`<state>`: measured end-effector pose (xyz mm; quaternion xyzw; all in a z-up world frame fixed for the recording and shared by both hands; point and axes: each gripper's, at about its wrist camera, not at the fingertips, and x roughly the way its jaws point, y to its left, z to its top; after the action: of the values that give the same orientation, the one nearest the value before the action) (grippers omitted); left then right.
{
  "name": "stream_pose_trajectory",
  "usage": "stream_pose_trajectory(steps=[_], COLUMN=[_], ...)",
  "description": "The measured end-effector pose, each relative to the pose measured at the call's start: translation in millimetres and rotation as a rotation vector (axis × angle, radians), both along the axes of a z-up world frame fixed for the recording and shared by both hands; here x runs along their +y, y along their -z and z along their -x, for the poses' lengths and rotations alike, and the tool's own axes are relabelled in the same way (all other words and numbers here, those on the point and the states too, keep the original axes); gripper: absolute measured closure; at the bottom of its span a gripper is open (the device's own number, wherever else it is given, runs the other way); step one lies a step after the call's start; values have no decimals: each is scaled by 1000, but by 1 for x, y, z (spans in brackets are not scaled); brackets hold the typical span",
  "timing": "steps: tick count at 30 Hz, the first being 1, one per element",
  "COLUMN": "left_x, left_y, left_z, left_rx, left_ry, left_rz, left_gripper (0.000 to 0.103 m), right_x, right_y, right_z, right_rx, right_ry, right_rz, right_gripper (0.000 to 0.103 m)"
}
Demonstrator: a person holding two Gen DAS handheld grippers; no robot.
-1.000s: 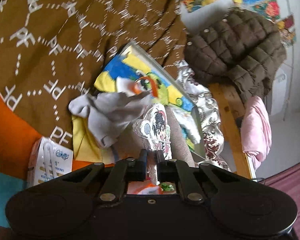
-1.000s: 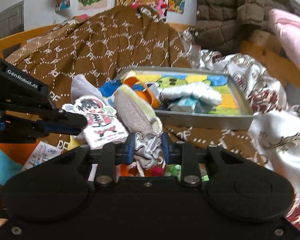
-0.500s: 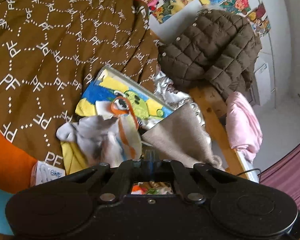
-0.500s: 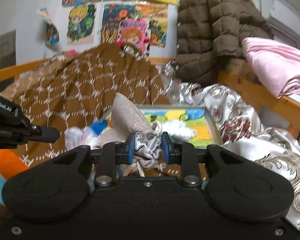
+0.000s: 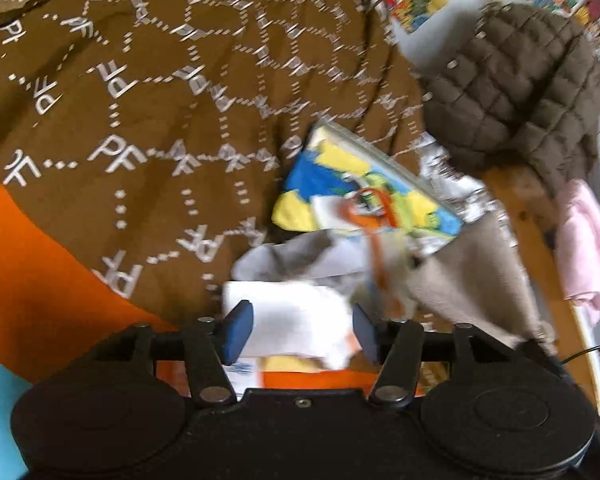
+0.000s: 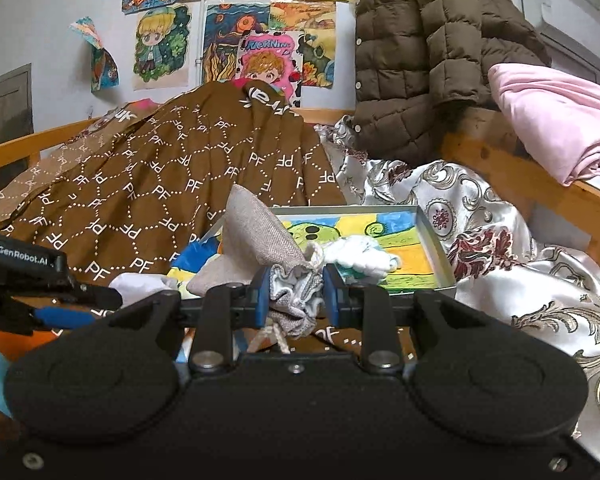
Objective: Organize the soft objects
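My right gripper (image 6: 296, 292) is shut on the gathered mouth of a beige drawstring pouch (image 6: 256, 236), held up in front of a shallow tray (image 6: 436, 248) lined with a bright drawing. A white fluffy piece (image 6: 360, 258) lies in the tray. My left gripper (image 5: 302, 330) is blurred and its jaws are opening, with a white soft piece (image 5: 296, 316) loose between the blue pads. Beyond it lie a grey sock (image 5: 300, 256) and an orange-striped piece (image 5: 380, 240), with the pouch (image 5: 480, 272) to their right. The left gripper (image 6: 84, 308) also shows at the left edge of the right wrist view.
A brown patterned blanket (image 6: 160, 184) is heaped behind and to the left of the tray. A quilted brown jacket (image 6: 428, 64) and a pink cloth (image 6: 560, 120) hang over the wooden bed rail (image 6: 500, 160). Silver brocade fabric (image 6: 500, 240) spreads to the right. An orange sheet (image 5: 28, 272) lies at left.
The left gripper went from shut to open, and the cartoon figure it held a second ago is gone from view. The right gripper rose with the pouch, away from the pile.
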<state>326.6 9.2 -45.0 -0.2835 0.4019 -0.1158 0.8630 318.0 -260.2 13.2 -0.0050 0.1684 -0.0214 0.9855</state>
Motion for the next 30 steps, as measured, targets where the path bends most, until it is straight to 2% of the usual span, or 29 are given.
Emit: stream_pose_trajectory(steps=[3,6,12,13,15,17,18,20,27,30], left_x=[5,4,7,9,13,13,13,11,-3,-11], left_y=[12,23,40,42,45,45,43,41,22,20], left_z=[-10,-17,-29,-30,-32,-32,-31,-29,-21,-22], left_rx=[36,65,88,92,109,119,120,112,66,49], left_ry=[19,47,73,69,58,61,65,72,112,125], left_rz=[-46,-39,86,109,143,156,161,173,228,228], left_gripper=[42,41,38,39,49,71,74,76,74,74], right_x=[0,0,3,3,3,4,3,3,3,2], right_y=[3,5,8,8,8,9,9,11,8,6], right_z=[-5,-8,-10,-11,-11,-13,-13,-14,-11,-10], right_rx=[9,16,20,20,20,21,23,26,20,18], right_ry=[2,-3,-10,-11,-13,-15,-15,-16,-18,-13], right_rz=[-5,-10,-7,-6,-6,-7,-7,-8,-16,-26], right_gripper=[83,83,83,83,83,83,83,83,83,83])
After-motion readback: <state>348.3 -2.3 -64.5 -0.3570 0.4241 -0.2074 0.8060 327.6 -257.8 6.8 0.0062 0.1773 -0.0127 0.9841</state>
